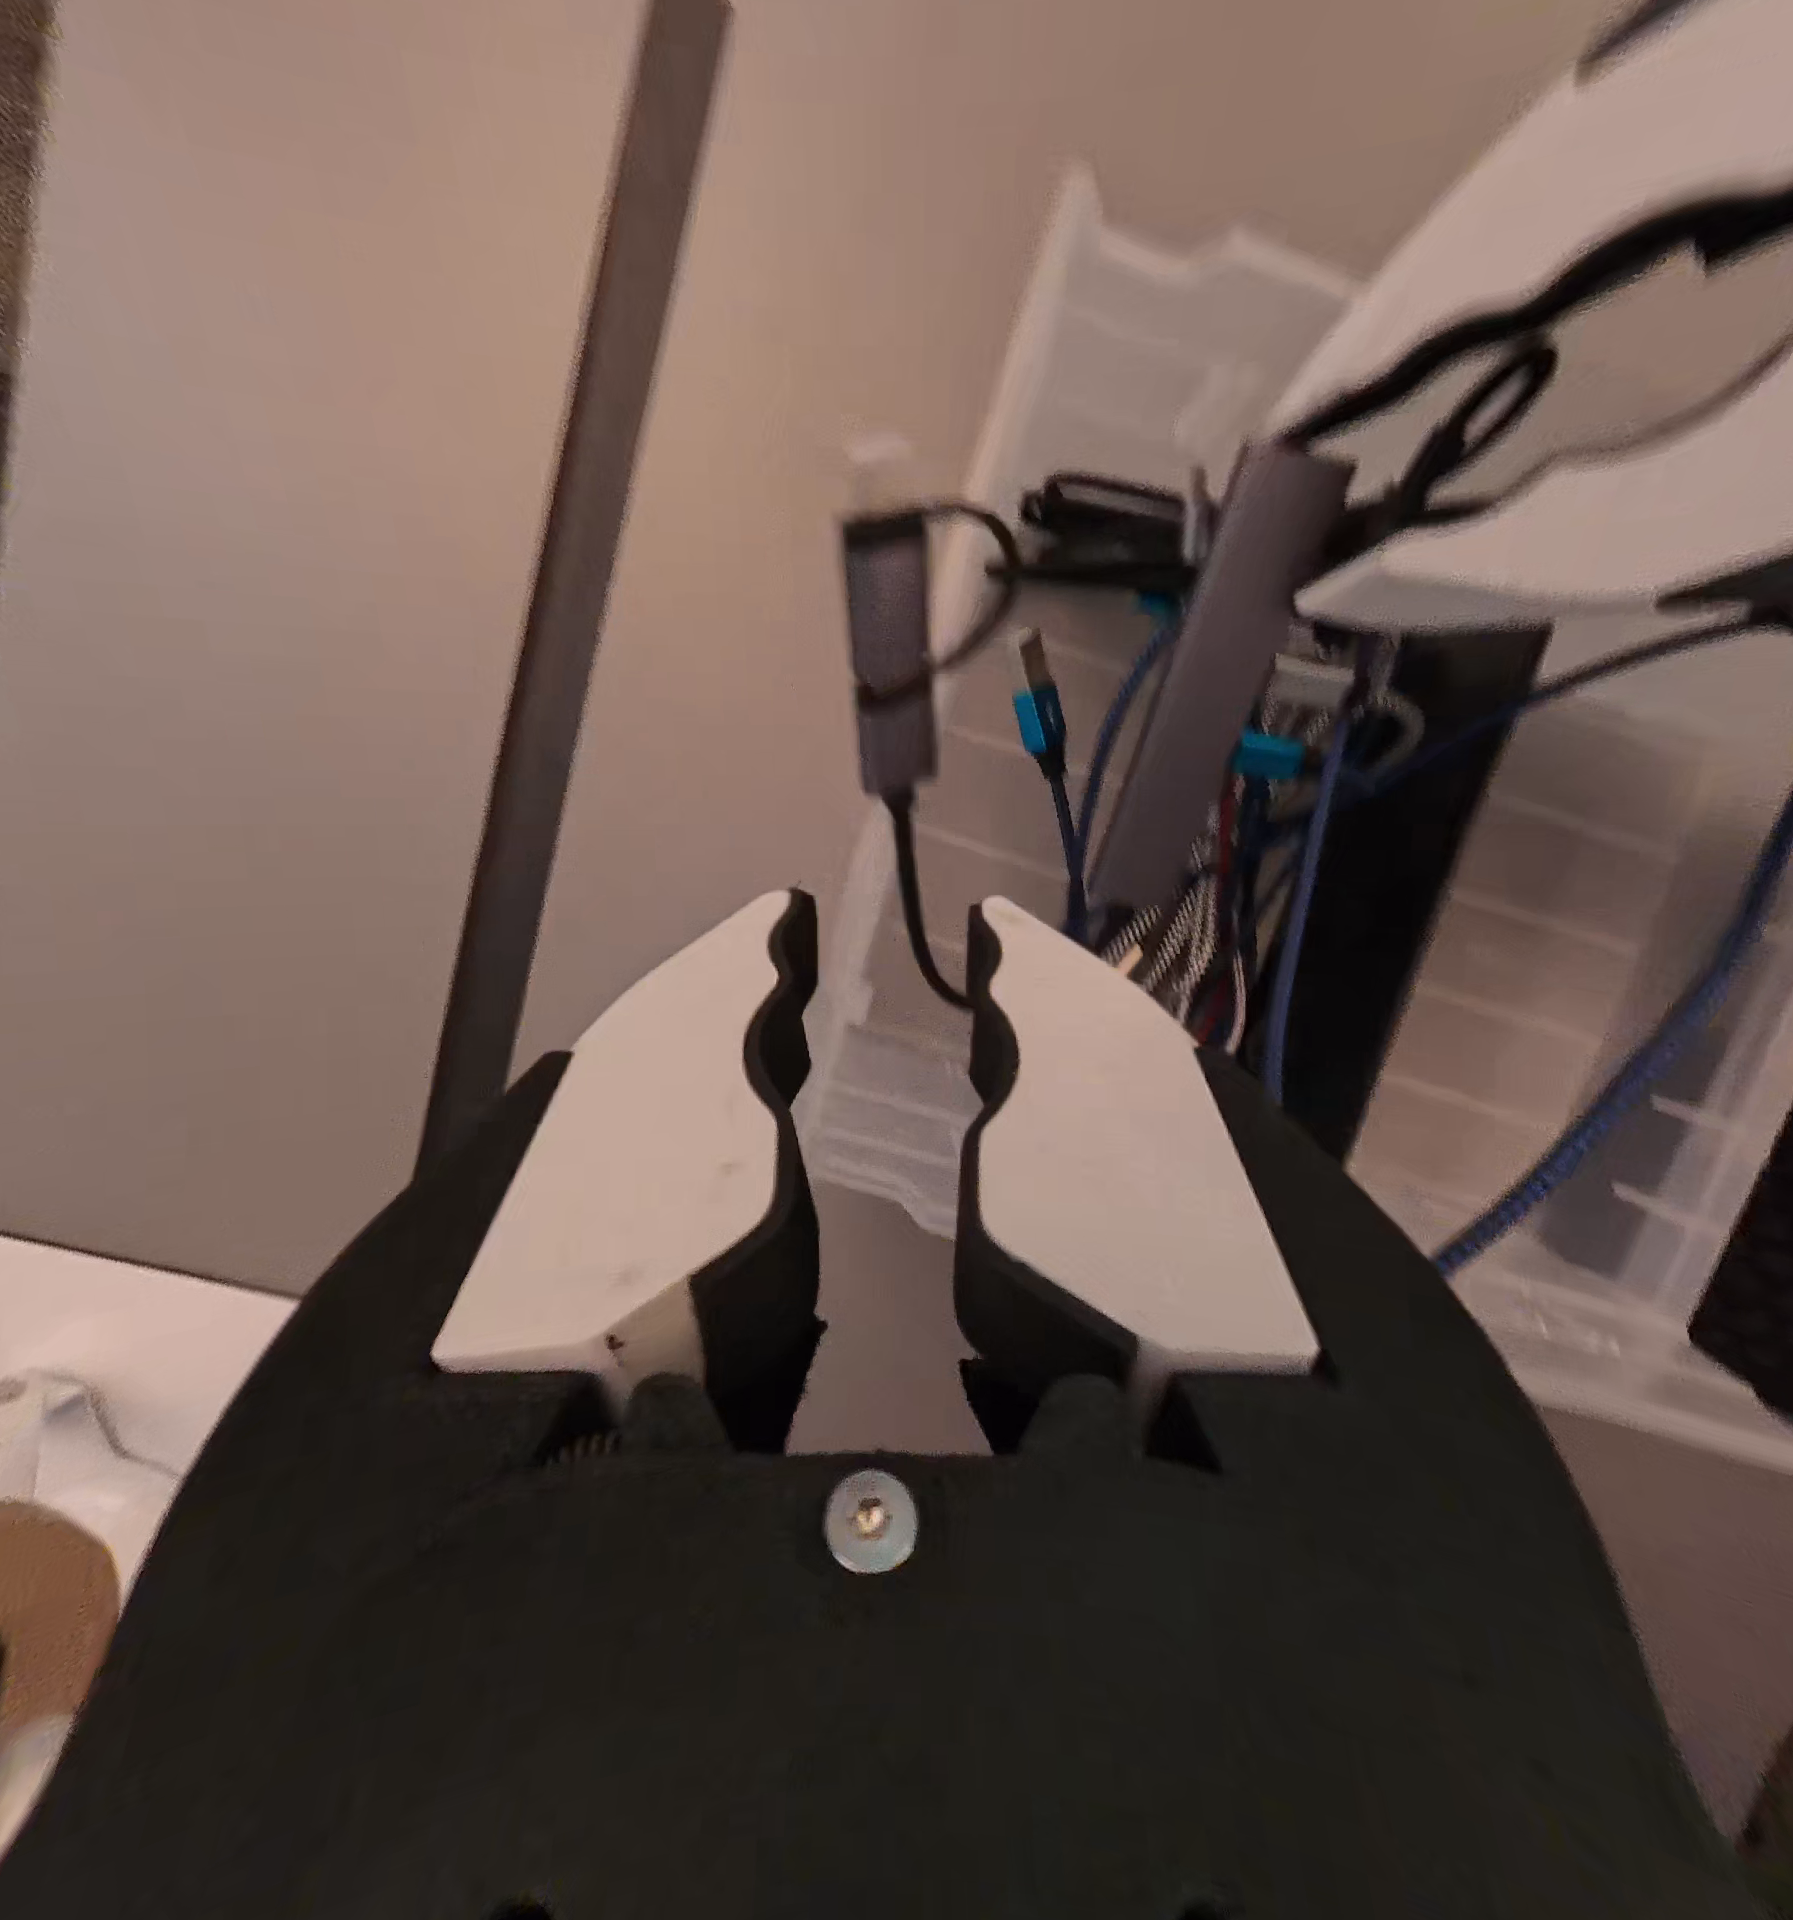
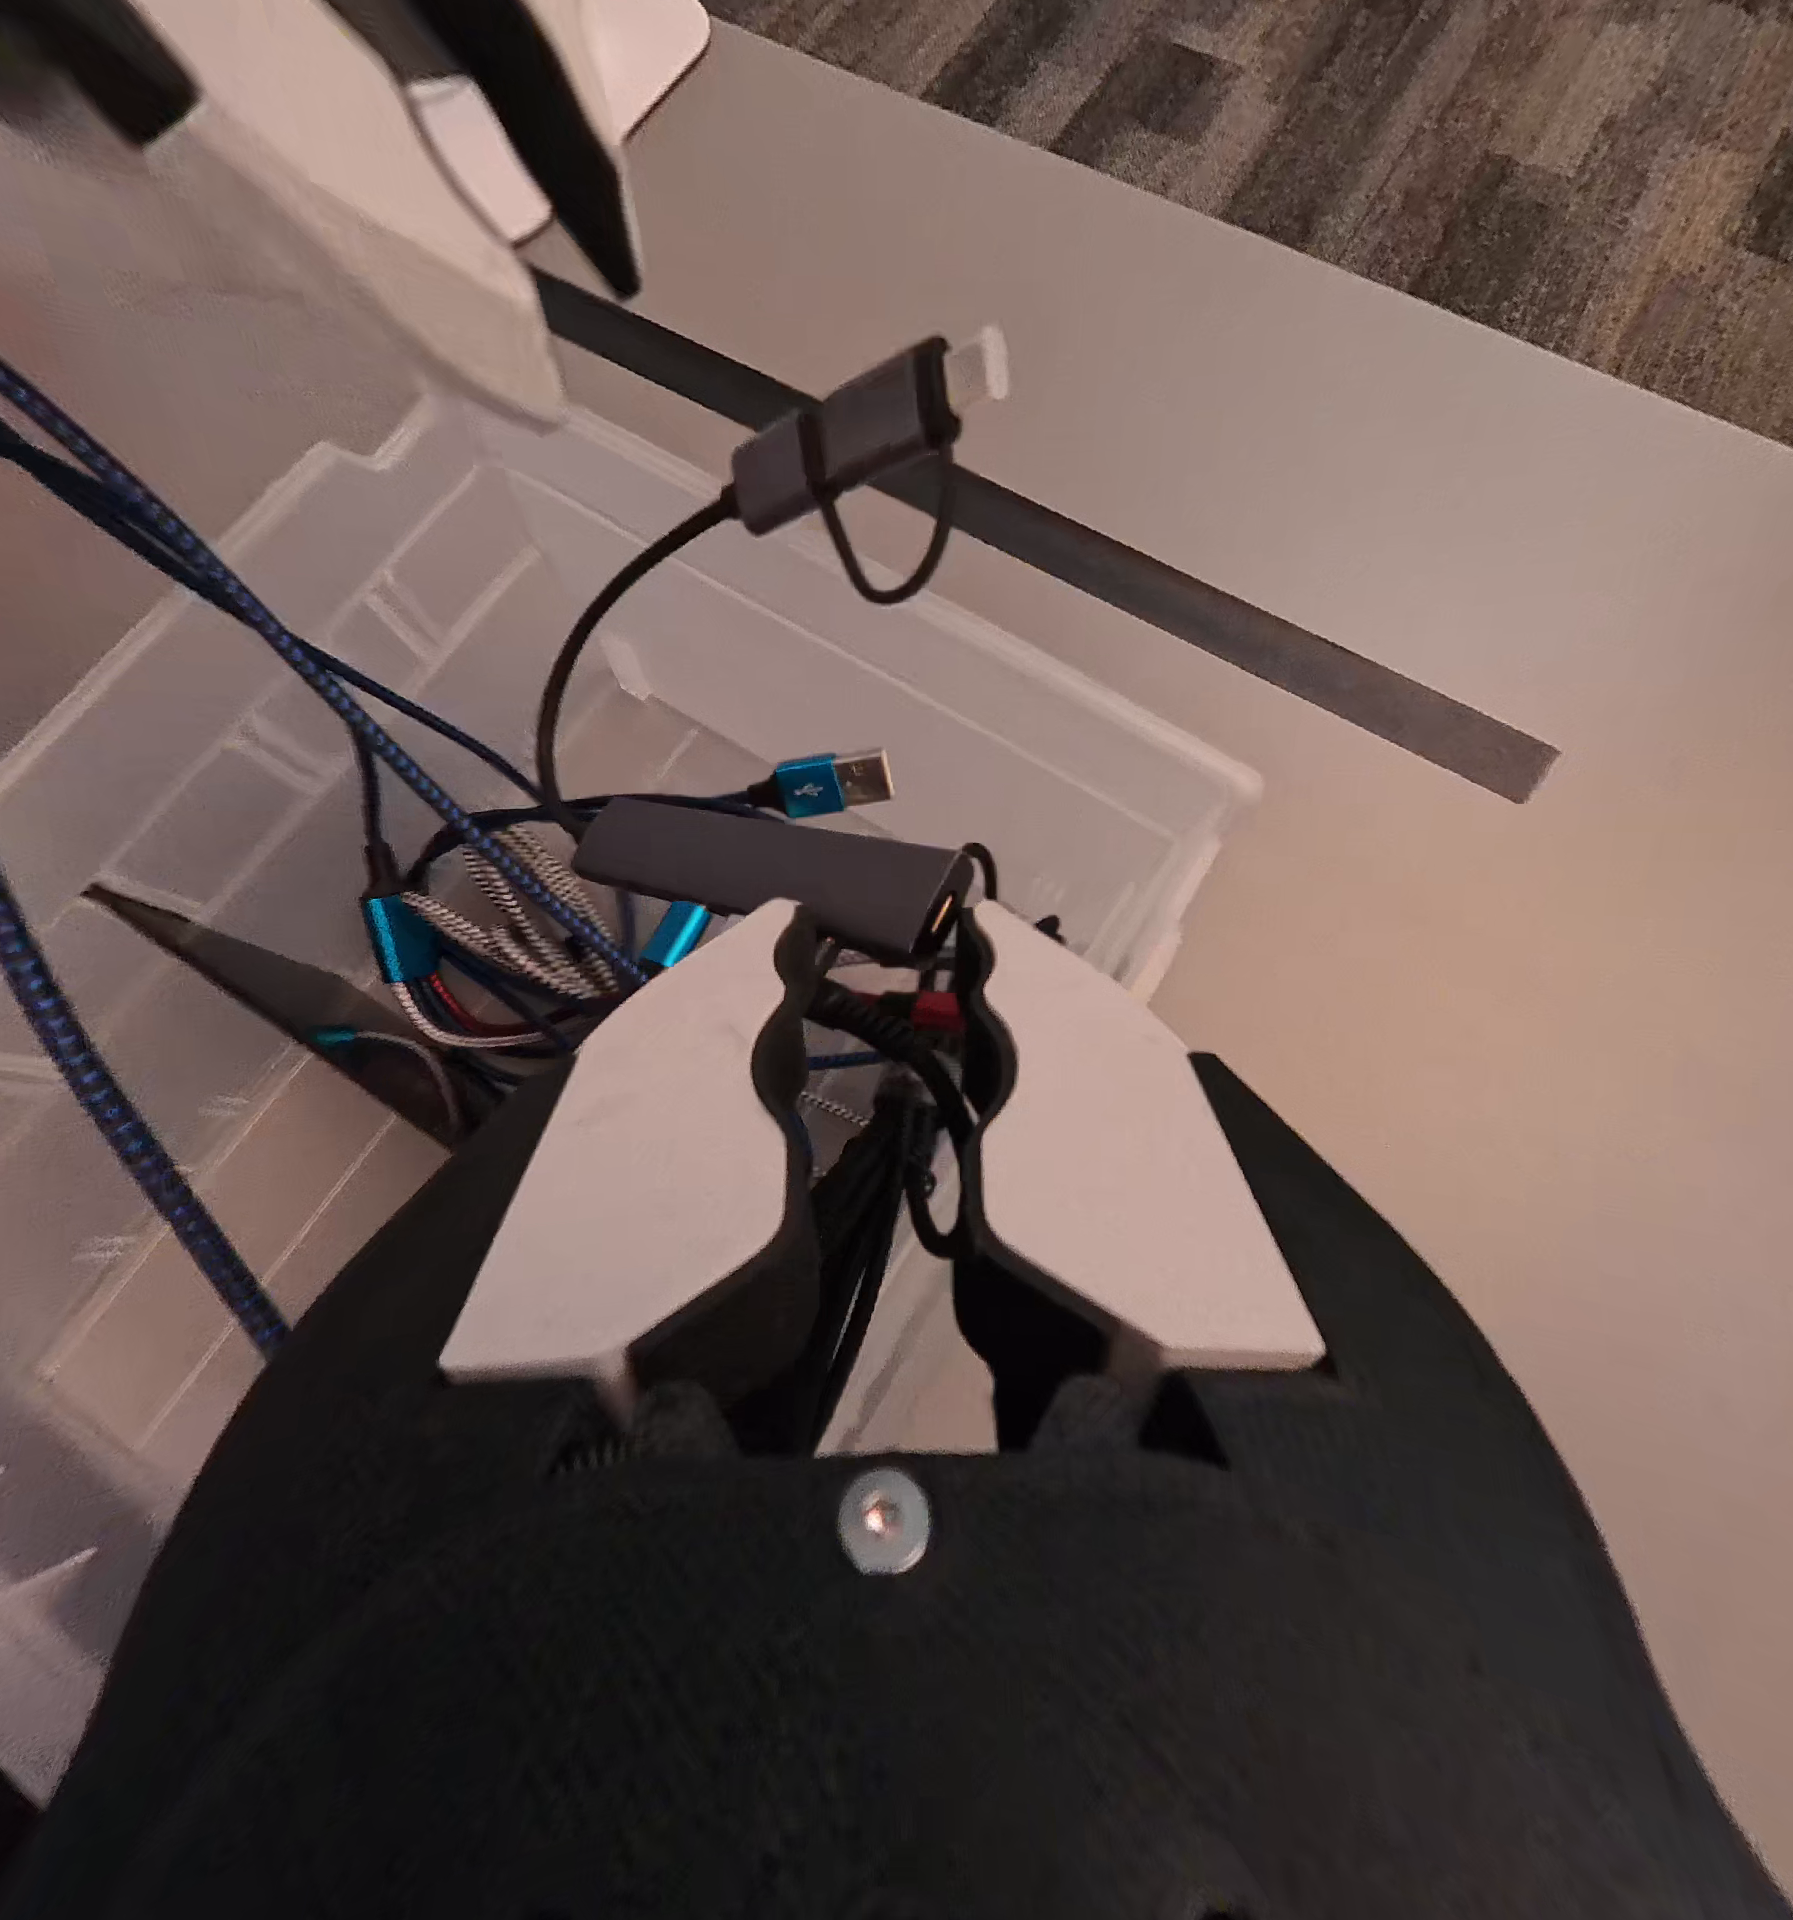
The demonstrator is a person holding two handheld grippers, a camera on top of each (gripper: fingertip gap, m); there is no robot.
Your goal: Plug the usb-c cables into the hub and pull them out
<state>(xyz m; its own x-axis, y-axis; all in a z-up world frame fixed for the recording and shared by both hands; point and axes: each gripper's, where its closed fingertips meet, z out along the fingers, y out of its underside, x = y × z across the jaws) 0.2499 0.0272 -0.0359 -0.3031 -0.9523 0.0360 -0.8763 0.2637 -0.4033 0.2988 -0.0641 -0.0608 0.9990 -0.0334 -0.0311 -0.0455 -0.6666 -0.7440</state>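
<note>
The right gripper (image 2: 887, 914) is closed on one end of the grey hub (image 2: 767, 868), held above a clear bin (image 2: 1131, 758) of cables (image 2: 497, 935). The left gripper (image 1: 892, 914) is parted and empty, beside the hub's black lead (image 1: 918, 925).

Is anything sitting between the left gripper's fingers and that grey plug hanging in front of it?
Only the plug's own black lead, curving down between the left gripper's open fingers; shown in the left wrist view.
</note>
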